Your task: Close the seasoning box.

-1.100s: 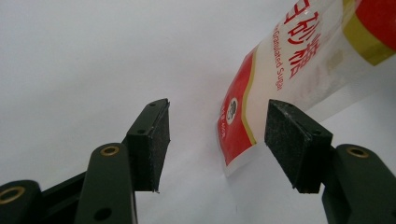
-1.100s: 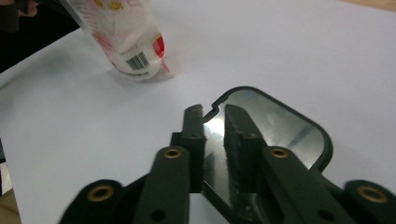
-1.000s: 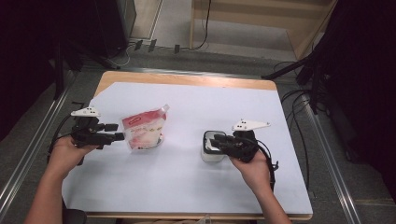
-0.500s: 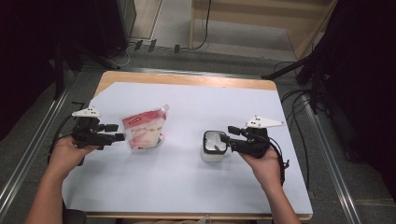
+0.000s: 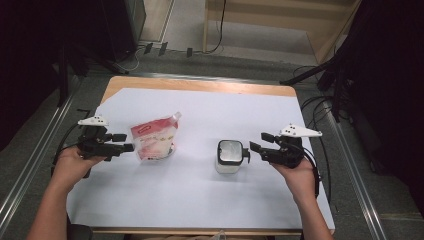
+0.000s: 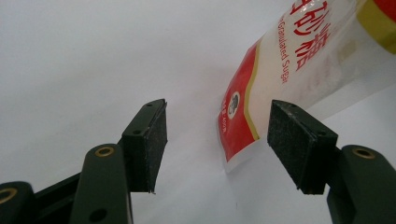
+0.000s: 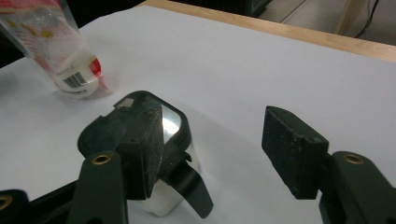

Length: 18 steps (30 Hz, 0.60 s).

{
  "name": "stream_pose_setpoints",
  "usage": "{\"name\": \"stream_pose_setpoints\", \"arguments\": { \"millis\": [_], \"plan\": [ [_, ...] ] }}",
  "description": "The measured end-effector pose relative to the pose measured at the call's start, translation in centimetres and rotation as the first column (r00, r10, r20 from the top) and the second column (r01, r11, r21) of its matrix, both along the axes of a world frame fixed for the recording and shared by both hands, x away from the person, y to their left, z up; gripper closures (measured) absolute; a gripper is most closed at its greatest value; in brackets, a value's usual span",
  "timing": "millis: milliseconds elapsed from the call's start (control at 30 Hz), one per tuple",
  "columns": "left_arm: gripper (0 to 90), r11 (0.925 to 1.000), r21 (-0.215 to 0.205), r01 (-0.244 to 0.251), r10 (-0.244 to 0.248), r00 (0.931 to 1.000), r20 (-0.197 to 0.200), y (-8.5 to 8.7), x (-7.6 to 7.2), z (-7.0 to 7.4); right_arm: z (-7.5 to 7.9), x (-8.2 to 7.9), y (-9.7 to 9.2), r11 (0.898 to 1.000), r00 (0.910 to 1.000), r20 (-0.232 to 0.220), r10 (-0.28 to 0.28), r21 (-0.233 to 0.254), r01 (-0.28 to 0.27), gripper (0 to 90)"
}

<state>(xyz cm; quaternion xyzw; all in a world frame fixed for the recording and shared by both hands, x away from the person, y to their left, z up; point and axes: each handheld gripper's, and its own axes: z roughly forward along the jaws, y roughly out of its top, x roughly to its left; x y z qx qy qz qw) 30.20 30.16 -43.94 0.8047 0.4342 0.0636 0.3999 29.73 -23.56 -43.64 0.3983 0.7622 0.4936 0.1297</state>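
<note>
Sugar in a soft, crinkly pouch (image 5: 154, 140) standing left of centre on the worktop (image 5: 200, 200) should slump and slide, so its stiffer sealed edge looks the best hold; the left gripper (image 5: 126, 142) waits just beside it, jaws apart and empty. The lidded glass jar (image 5: 229, 156), rigid, slick and breakable, stands right of centre, and the right gripper (image 5: 258, 141), whose jaws have just been opening, holds nothing. White sheet covers the wooden top, with dim floor and cables around.
</note>
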Motion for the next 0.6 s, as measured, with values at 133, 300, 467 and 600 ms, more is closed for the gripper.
{"name": "stream_pose_setpoints", "arguments": {
  "millis": [133, 300, 467, 600],
  "plan": [
    [37.5, 1.0, 0.008, -0.002, 0.002, 1.0, 0.002, 0.0, 0.0, -0.1, -0.4, 0.2, -1.1, 1.0, 0.9996, 0.008, -0.027, -0.015, 0.027, 36.0],
    [36.9, 1.0, 0.002, -0.009, 0.009, 0.9999, -0.009, 0.0, -0.1, -0.2, -1.1, 0.4, -2.1, 0.997, 0.9962, 0.059, -0.063, -0.049, 0.066, 31.8],
    [36.5, 0.9999, 0.012, -0.001, 0.001, 1.0, -0.009, 0.1, -0.1, -0.3, -1.8, 0.6, -2.6, 0.996, 0.9962, 0.044, -0.076, -0.053, 0.078, 30.7],
    [35.9, 0.9999, 0.016, -0.004, 0.004, 1.0, -0.008, 0.1, -0.1, -0.4, -2.6, 0.9, -2.7, 0.994, 0.996, 0.005, -0.089, -0.06, 0.089, 29.6]
  ]
}}
